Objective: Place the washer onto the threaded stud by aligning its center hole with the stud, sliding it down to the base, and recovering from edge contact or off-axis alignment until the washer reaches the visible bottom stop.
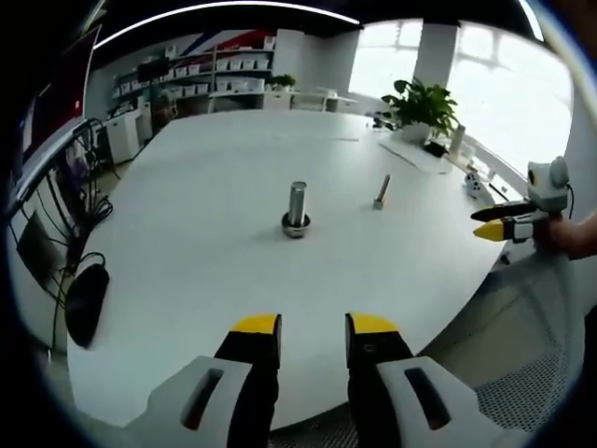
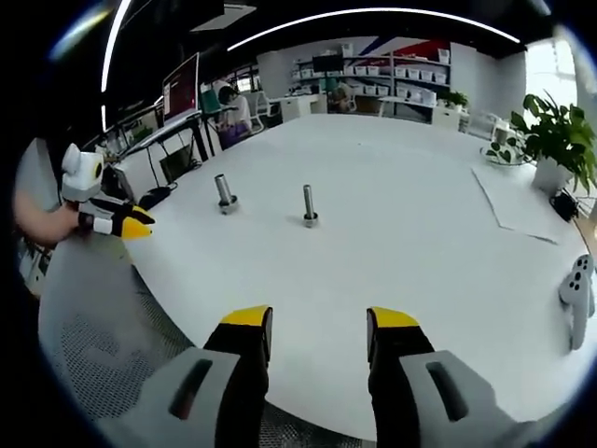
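A thick metal stud (image 1: 297,201) stands upright mid-table, with a darker ring (image 1: 296,225) around its base that looks like the washer. Right of it stands a thinner bolt (image 1: 381,191). In the right gripper view the thick stud (image 2: 224,191) is at the left and the thin bolt (image 2: 309,205) beside it. My left gripper (image 1: 312,329) hovers over the table's near edge, open with nothing between its jaws. My right gripper (image 2: 319,322) is also open and holds nothing. Each gripper appears in the other's view, off the table edge: right gripper (image 1: 494,227), left gripper (image 2: 131,222).
The white round table (image 1: 205,280) carries papers (image 2: 518,201) and a white controller (image 2: 578,285) on its far side. A potted plant (image 1: 422,105) stands near the window. A mesh chair (image 2: 93,345) sits beside the table edge, and a black seat (image 1: 84,301) lies at the left.
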The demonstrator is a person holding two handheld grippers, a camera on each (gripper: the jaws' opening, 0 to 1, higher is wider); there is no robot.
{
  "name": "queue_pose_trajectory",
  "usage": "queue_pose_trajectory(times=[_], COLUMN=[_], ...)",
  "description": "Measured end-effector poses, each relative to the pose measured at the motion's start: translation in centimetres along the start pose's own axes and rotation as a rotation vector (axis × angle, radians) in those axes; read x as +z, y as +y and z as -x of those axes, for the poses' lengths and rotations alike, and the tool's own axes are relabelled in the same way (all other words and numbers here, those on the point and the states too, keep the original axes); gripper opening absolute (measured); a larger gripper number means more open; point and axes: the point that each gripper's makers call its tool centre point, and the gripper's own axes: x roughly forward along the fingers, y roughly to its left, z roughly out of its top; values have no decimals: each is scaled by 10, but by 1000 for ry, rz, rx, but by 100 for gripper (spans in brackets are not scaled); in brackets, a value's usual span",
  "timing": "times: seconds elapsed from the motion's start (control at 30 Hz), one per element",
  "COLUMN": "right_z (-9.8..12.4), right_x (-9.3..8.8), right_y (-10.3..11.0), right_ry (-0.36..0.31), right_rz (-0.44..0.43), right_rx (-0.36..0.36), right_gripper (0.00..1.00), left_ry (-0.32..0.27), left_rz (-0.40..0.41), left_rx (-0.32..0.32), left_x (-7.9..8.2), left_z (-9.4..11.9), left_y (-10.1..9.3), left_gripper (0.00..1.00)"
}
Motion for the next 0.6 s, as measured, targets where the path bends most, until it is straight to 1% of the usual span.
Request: queue_pose_trajectory(times=[0.2,0.43,0.5,0.6], right_z=[-1,-1,0,-1], right_x=[-3,-4,-4,-6], right_y=[0,-3,-3,-3], right_ry=[13,17,19,26], right_rz=[7,-8,-5,-7], right_rx=[0,-11,-12,-13], right_gripper=[43,43,44,44], left_ry=[3,3,22,49], left_rz=[1,1,-4,-19], left_rx=[-2,-2,1,-19], left_x=[0,-1,-5,-9], left_z=[0,0,-1,-4], left_y=[-1,-1,0,-5], left_gripper=[25,25,25,25])
